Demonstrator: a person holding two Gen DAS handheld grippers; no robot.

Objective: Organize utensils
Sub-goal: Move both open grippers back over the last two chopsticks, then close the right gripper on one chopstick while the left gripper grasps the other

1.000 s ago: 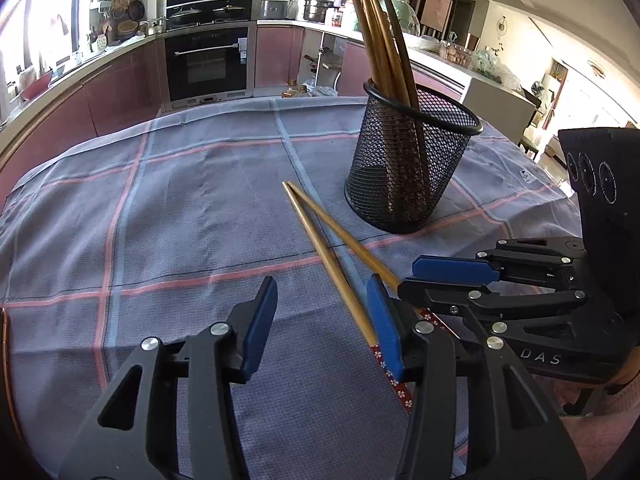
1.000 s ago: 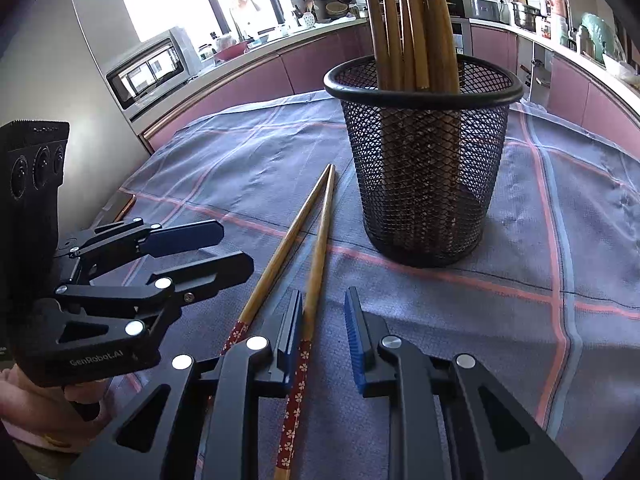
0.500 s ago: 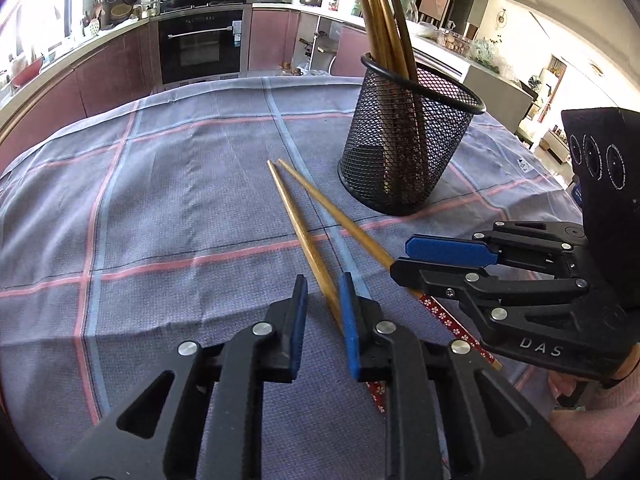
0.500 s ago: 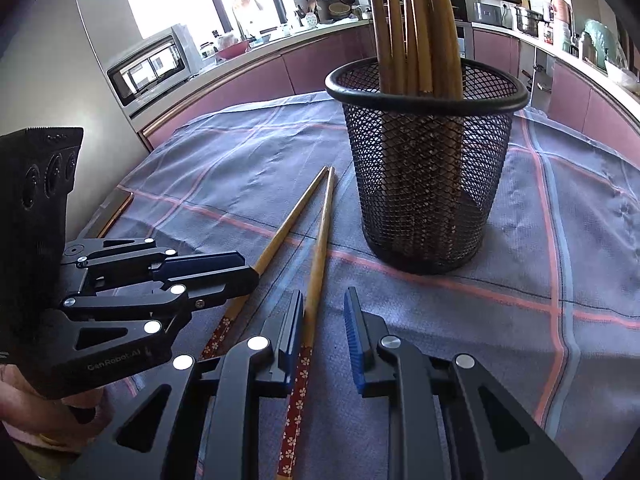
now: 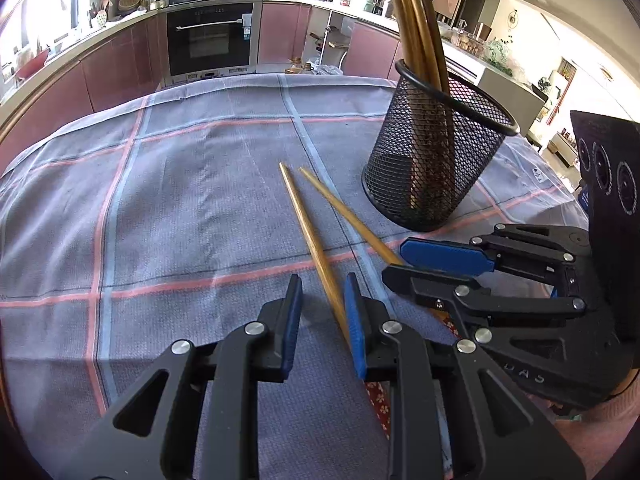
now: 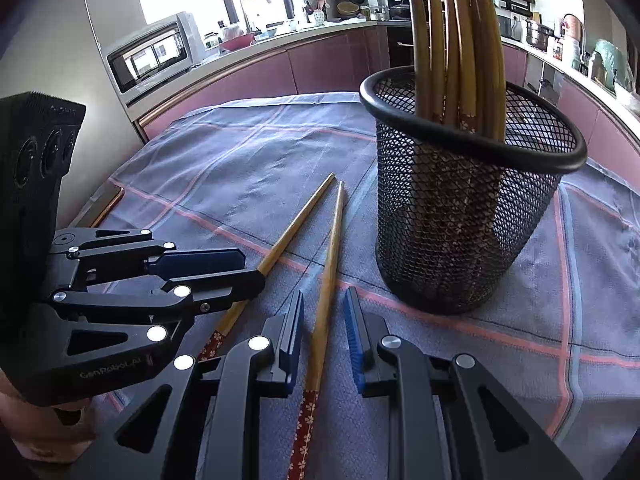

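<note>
1. Left wrist view: left gripper [image 5: 320,300] straddles the left chopstick [image 5: 308,232]. Its jaws are narrow and have just eased open a bit. The stick touches one pad only and is not clamped.
2. Right gripper [image 6: 322,308] straddles the right chopstick [image 6: 332,248]. Narrow gap, daylight on both sides, no grip.
3. Progress: stored chopsticks [image 6: 452,40] already stand in the mesh holder [image 6: 460,220]. The two loose ones lie flat just beside it, thin ends away from the grippers. They look like the last pair. Left to do: clamp, lift, drop in.
4. Surface: grey checked tablecloth [image 5: 180,200], slightly wrinkled.
5. Room: sunlit kitchen with a built-in oven [image 5: 210,40], pink cabinets [image 5: 120,68] and a microwave [image 6: 152,56].
</note>
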